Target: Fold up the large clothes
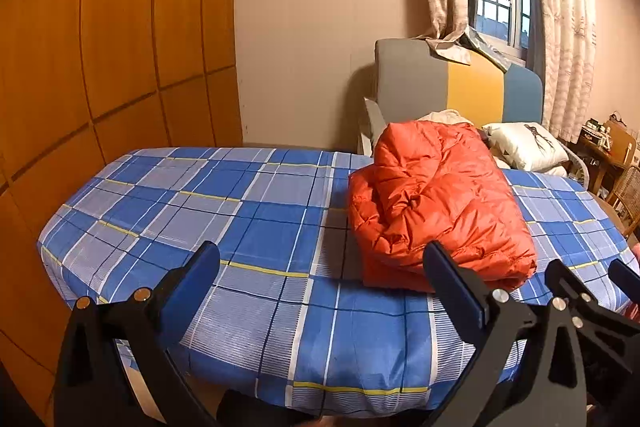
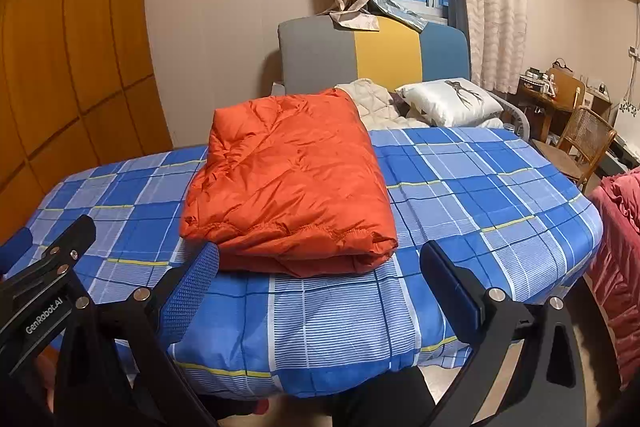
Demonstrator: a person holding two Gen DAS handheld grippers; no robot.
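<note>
Jacket: orange down jacket [image 2: 288, 183] lay folded on the plaid bed [image 2: 480, 195].
Behind: pillow [image 2: 448, 99], headboard [image 2: 384, 55].
Left gripper [image 1: 320, 267]: spread wide, empty.
Right gripper [image 2: 320, 263]: spread wide, empty.

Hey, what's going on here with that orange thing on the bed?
A person holds a two-finger gripper in each hand over a bed with a blue plaid sheet. An orange puffer jacket lies on it, already folded into a compact bundle. The left gripper and right gripper are both open and hold nothing, sitting just short of the bundle's near edge. The folding looks finished or nearly so.
</note>
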